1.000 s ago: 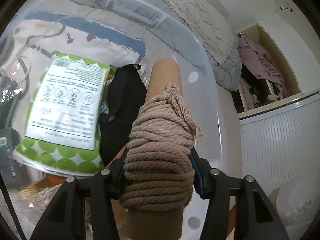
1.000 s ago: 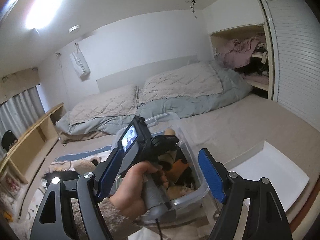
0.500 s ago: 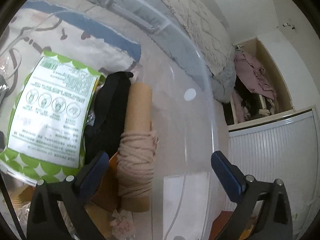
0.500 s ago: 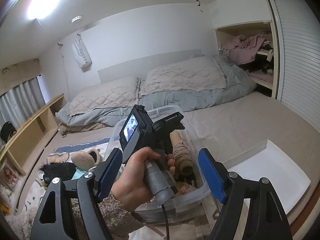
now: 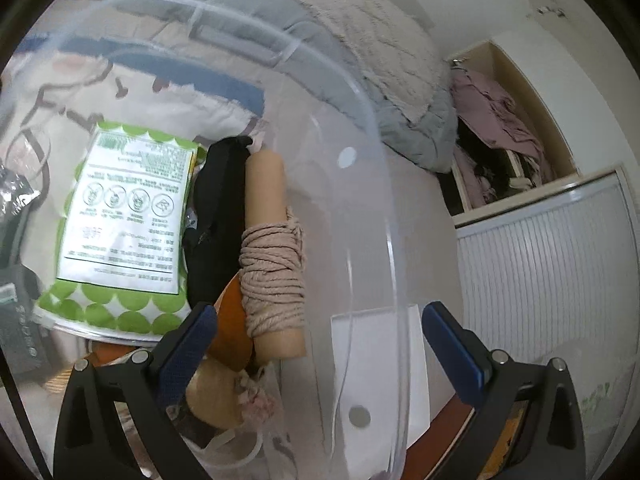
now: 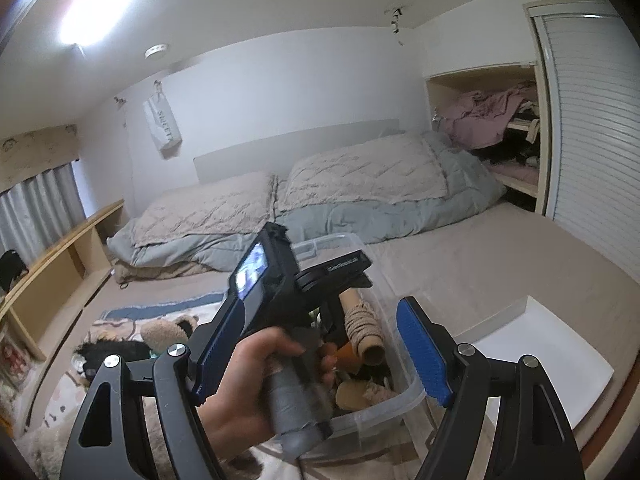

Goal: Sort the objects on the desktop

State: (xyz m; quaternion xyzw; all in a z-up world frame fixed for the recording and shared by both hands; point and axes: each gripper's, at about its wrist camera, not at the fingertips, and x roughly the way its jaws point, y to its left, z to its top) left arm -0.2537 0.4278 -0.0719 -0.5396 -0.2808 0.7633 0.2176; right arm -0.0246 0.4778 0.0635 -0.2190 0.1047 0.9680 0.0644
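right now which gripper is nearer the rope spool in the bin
Left. The left gripper hangs open just above the rope spool in the clear bin, jaws just opened, nothing between them. The right gripper stands open outside the bin, behind the left one.

The left wrist view looks steeply down, close, into the clear plastic storage bin [image 5: 372, 128] at the cardboard tube wound with beige rope [image 5: 272, 264], while the right wrist view faces the bed from farther back, sharing both.
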